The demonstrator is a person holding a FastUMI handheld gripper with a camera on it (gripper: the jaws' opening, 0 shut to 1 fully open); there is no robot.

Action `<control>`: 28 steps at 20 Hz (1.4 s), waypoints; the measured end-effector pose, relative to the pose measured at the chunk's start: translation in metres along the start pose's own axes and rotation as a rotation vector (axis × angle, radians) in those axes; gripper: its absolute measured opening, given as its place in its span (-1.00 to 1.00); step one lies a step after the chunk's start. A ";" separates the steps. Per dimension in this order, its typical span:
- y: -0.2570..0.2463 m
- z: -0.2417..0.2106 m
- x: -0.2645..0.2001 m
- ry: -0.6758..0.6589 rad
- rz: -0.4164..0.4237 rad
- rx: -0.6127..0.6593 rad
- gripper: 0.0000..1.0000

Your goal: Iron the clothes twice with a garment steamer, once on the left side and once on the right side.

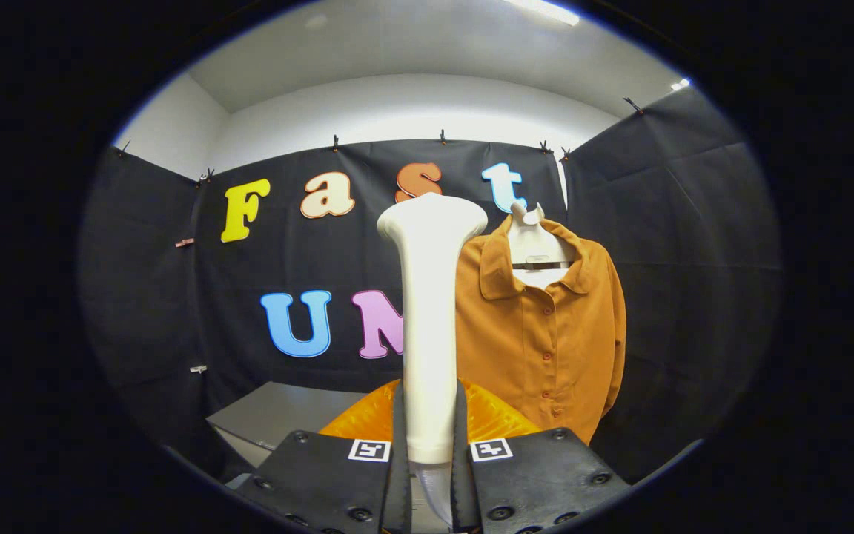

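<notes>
Recording booth, black cloth walls (pixel 679 222) (clipped up)

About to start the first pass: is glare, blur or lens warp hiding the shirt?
Gripper view: the orange shirt is sharp and evenly lit; fisheye bends the booth walls; ceiling lights glare only overhead; the white steamer, clamped in the gripper jaws, covers the shirt's left edge.

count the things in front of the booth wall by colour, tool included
white: 2, steamer held upright in the shut tool, and dress form
orange: 2, shirt and the ribbed thing behind the steamer
grey: 1, table
total: 5, plus the tool
</notes>
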State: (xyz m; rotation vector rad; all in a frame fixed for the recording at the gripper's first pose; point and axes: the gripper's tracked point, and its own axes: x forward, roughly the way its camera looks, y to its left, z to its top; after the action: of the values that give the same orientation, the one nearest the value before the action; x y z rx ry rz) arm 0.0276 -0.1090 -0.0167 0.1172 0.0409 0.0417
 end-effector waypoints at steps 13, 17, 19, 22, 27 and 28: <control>0.023 -0.015 -0.006 0.011 0.017 -0.032 -0.51; 0.017 -0.019 -0.004 0.020 0.004 -0.039 -0.51; 0.015 -0.020 -0.003 0.024 -0.001 -0.044 -0.51; 0.017 -0.021 -0.004 0.021 0.000 -0.048 -0.51; 0.036 -0.016 -0.006 0.010 0.042 -0.043 -0.51; 0.039 -0.017 -0.006 0.010 0.047 -0.046 -0.51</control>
State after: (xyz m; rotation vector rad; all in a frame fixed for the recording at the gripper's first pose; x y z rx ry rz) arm 0.0196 -0.0687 -0.0285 0.0718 0.0470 0.0903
